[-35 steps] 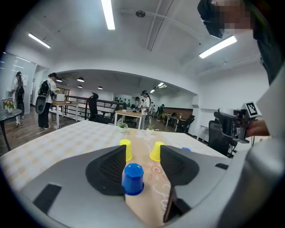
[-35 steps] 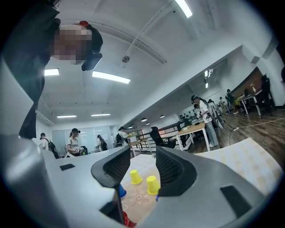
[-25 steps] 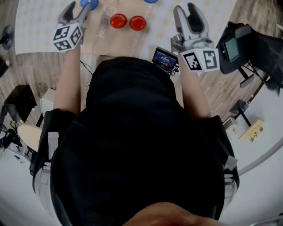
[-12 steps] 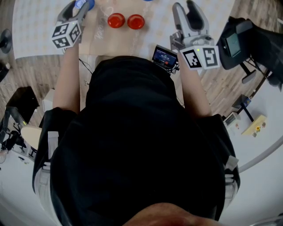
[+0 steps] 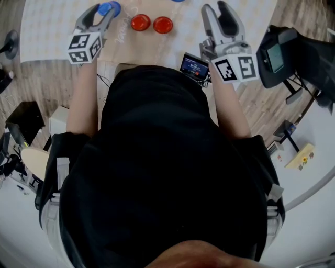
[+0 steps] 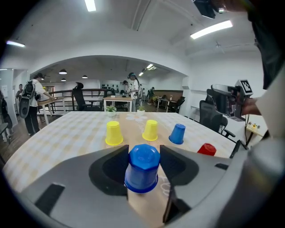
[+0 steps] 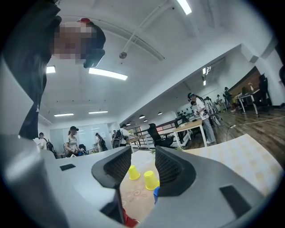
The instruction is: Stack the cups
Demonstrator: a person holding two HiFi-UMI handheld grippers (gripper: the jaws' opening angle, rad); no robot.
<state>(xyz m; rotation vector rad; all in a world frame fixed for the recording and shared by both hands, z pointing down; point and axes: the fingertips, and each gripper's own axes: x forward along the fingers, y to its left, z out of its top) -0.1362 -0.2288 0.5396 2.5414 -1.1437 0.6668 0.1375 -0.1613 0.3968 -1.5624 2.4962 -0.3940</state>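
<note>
An upside-down blue cup [image 6: 142,167] stands between the jaws of my left gripper [image 6: 144,151]. The jaws have just closed onto it, and both pads press its sides. From above, this blue cup [image 5: 110,8] shows at the tip of the left gripper [image 5: 102,11]. Beyond it on the table stand two yellow cups [image 6: 114,133] [image 6: 150,130], a second blue cup [image 6: 177,133] and a red cup [image 6: 206,149]. Two red cups [image 5: 140,22] [image 5: 163,24] sit between my hands. My right gripper [image 5: 216,11] is held level, open and empty; its jaws have just narrowed slightly.
The cups stand on a wooden strip [image 6: 151,209] along a checked tablecloth [image 5: 52,26]. A small screen device [image 5: 194,65] sits at the near table edge. A black office chair [image 5: 285,52] is at the right. People and desks fill the room behind.
My left gripper has shifted right and a little toward me, with the blue cup staying between its jaws. The right gripper has kept its place.
</note>
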